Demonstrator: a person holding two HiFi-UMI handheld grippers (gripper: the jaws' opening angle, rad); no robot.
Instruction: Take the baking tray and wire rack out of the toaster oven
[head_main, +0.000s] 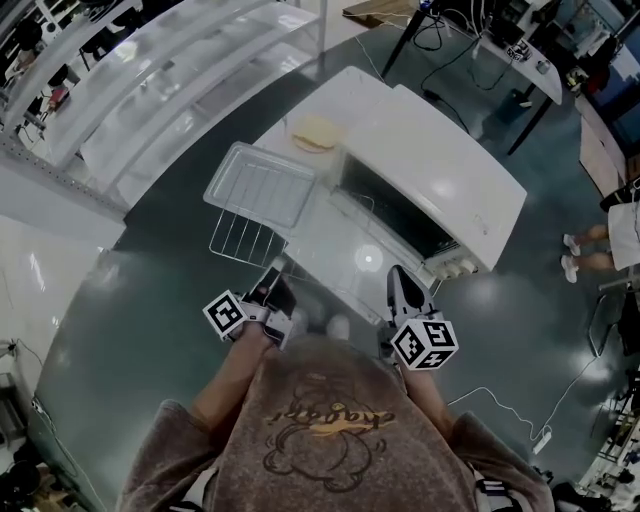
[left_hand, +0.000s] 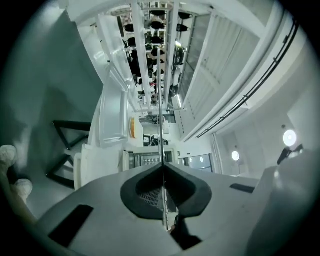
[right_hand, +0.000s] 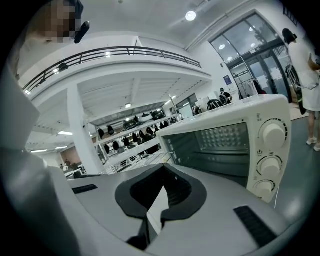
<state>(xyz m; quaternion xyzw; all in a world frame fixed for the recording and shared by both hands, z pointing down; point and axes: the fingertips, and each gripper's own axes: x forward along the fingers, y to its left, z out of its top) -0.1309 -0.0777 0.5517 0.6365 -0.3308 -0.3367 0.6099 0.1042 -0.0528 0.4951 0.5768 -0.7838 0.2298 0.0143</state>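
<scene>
Already out: baking tray (head_main: 262, 183) lies on the wire rack (head_main: 238, 240) at the tabletop's (head_main: 340, 95) left edge, just beside the open toaster oven (head_main: 440, 170). Left gripper (head_main: 277, 283) and right gripper (head_main: 399, 274): jaws closed together, nothing held.

I've got the left gripper (head_main: 270, 288) and the right gripper (head_main: 402, 283) held out ahead of me, side by side and well apart, both pointing forward. Each one's jaws are pressed together at the tips, with nothing between them.
</scene>
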